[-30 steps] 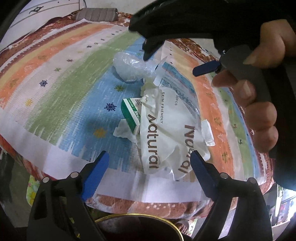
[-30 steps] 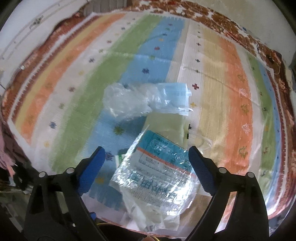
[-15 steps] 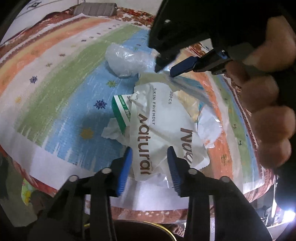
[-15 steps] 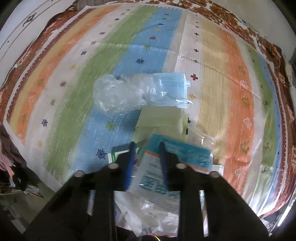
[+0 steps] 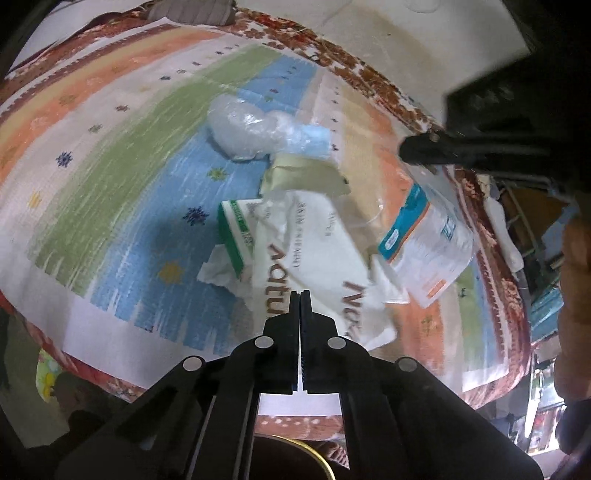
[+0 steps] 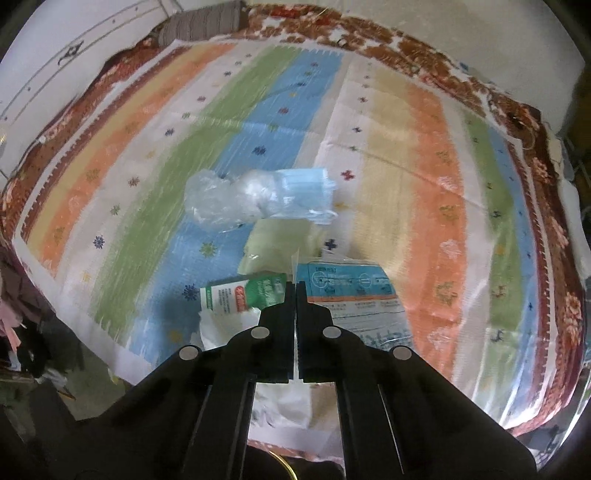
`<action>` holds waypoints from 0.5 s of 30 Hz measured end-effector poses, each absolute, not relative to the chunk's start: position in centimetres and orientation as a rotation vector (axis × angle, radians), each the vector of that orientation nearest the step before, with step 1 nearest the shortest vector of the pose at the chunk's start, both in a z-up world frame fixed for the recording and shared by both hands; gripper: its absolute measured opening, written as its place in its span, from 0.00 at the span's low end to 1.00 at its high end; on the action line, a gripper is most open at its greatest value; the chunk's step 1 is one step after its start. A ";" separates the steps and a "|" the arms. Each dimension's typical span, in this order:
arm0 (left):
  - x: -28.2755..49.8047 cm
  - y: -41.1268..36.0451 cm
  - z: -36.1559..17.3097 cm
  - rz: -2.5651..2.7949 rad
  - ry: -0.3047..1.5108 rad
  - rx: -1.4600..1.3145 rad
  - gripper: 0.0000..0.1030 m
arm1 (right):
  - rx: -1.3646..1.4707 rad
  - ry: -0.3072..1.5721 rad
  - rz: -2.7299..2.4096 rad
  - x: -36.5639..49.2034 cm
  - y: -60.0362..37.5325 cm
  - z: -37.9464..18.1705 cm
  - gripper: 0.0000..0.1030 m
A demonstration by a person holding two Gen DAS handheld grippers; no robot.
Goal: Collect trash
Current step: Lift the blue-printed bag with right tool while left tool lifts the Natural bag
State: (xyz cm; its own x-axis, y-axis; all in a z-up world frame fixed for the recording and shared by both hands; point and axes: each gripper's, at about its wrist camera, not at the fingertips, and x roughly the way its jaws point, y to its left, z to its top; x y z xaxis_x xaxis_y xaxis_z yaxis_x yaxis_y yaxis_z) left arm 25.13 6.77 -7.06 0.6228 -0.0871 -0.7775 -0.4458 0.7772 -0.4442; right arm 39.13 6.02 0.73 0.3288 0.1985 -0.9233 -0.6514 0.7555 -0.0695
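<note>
2 pinched wrappers: white wrapper (image 5: 317,258) low, clear packet (image 5: 428,243) lifted off striped mat (image 5: 110,155).

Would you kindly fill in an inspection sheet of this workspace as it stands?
Surface: striped mat, bright bands.
Job's things: white wrapper; clear printed packet hanging lifted; green box; crumpled clear bag; blue masks; beige packet.
Clutter: striped cloth roll at far edge.
Grippers: left gripper shut on white wrapper; right gripper shut on clear printed packet.
Cables: nothing seen.
Surroundings: dim, cluttered floor.
</note>
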 end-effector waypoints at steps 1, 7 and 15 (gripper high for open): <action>25.2 6.8 -7.0 0.220 0.888 -0.660 0.00 | -0.461 1.091 0.581 39.0 5.1 1.4 0.00; 25.0 7.9 -6.7 0.219 0.881 -0.702 0.00 | -0.389 1.045 0.569 38.3 1.6 4.3 0.00; 25.4 8.0 -6.4 0.189 0.905 -0.693 0.00 | -0.340 0.982 0.591 36.6 -1.6 6.7 0.00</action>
